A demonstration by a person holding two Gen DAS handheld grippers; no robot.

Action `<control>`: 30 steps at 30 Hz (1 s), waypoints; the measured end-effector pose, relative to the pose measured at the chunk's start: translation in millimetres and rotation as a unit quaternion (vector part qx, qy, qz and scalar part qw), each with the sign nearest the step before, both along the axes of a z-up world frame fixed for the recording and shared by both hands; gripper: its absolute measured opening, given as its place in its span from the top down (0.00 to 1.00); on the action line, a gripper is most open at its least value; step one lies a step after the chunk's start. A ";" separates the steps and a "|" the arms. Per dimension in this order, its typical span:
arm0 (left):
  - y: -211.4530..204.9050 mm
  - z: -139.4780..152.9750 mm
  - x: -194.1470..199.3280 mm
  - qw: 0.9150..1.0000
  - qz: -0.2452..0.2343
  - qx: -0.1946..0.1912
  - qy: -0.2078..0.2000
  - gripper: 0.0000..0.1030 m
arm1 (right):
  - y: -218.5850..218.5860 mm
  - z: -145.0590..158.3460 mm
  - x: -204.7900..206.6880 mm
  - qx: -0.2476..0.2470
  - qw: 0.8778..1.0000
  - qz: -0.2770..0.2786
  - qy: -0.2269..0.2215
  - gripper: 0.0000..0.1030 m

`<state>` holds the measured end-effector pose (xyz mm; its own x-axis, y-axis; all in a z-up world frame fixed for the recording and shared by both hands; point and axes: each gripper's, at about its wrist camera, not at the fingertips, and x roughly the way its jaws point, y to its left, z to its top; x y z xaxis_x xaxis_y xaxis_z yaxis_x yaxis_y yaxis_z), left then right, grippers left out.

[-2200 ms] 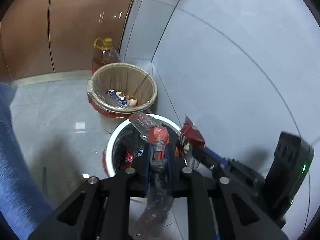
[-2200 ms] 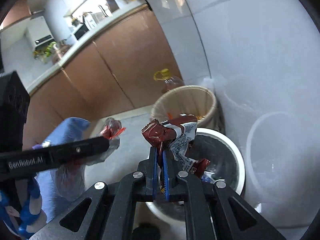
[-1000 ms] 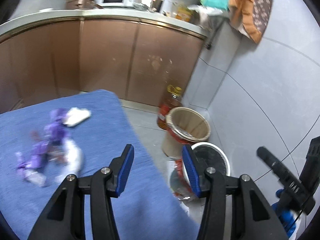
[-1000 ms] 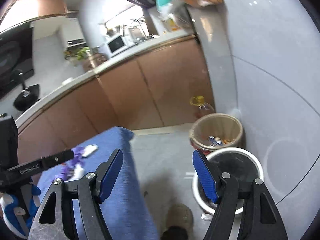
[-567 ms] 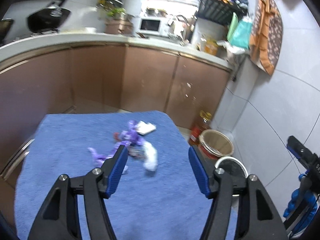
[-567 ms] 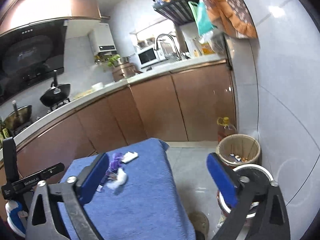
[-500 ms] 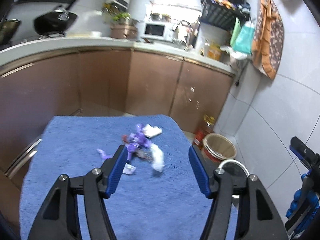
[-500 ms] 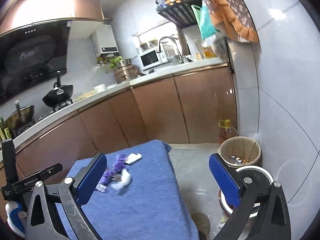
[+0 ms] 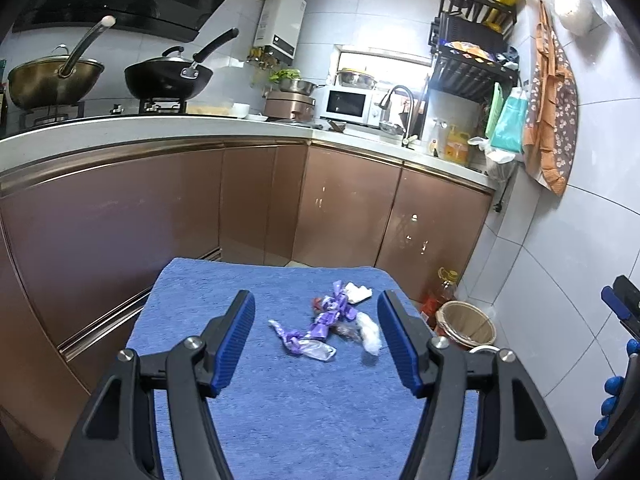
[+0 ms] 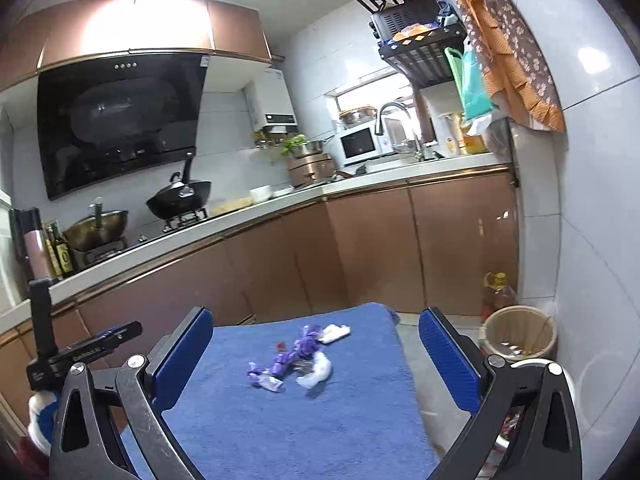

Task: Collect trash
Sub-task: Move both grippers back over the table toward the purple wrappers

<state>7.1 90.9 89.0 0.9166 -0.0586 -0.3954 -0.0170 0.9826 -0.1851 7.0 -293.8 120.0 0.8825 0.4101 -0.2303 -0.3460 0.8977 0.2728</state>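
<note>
1. Left wrist view: left gripper (image 9: 316, 338) stood with jaws apart, blue pads (image 9: 236, 342) clear of everything, nothing held between them.
2. Looked out over a blue cloth (image 9: 320, 408) covering a table, with the trash sitting at about 12 o'clock from the fingertips.
3. Counted among the trash: purple wrappers (image 9: 324, 322) twisted together mid-cloth, a clear wrapper (image 9: 316, 350) touching them at 6 o'clock, a white crumpled piece (image 9: 370, 334) just beside at 3 o'clock, a white folded paper (image 9: 358, 292) near the far edge at 1 o'clock.
4. Spotted a wicker bin (image 9: 466, 324) on the floor at 3 o'clock of the cloth, a white-rimmed bin (image 9: 484, 349) just in front of it, an oil bottle (image 9: 442, 290) behind.
5. Right wrist view: right gripper (image 10: 316, 360) spread fully wide, empty, pads (image 10: 448, 360) well apart from the litter.
6. Saw the same purple wrappers (image 10: 294, 354) between the two fingers at 12 o'clock, the white crumpled piece (image 10: 318, 372) touching them at 4 o'clock, the folded paper (image 10: 336, 332) farther back.
7. Found the wicker bin (image 10: 518, 336) at 3 o'clock, off the cloth (image 10: 300, 420), the oil bottle (image 10: 496, 290) behind it.
8. Noted the left gripper's body (image 10: 84, 354) at 9 o'clock.
</note>
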 end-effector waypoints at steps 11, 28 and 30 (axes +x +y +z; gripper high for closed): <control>12.8 -43.9 51.1 0.998 -0.013 -0.009 0.054 0.40 | 25.1 -46.9 48.0 -0.009 0.996 0.042 0.082 0.00; -31.0 -144.0 196.5 0.979 -0.118 0.036 0.164 0.40 | 58.9 -144.0 173.9 -0.011 0.975 0.082 0.209 0.15; -35.8 -153.9 215.2 0.975 -0.131 0.040 0.176 0.40 | 68.3 -155.5 190.1 -0.013 0.971 0.090 0.221 0.20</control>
<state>222.3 55.1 -65.0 0.6816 -0.2287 -0.6951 0.1885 0.9727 -0.1353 197.1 -225.5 -35.5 0.6106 0.5365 -0.5826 -0.3520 0.8428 0.4072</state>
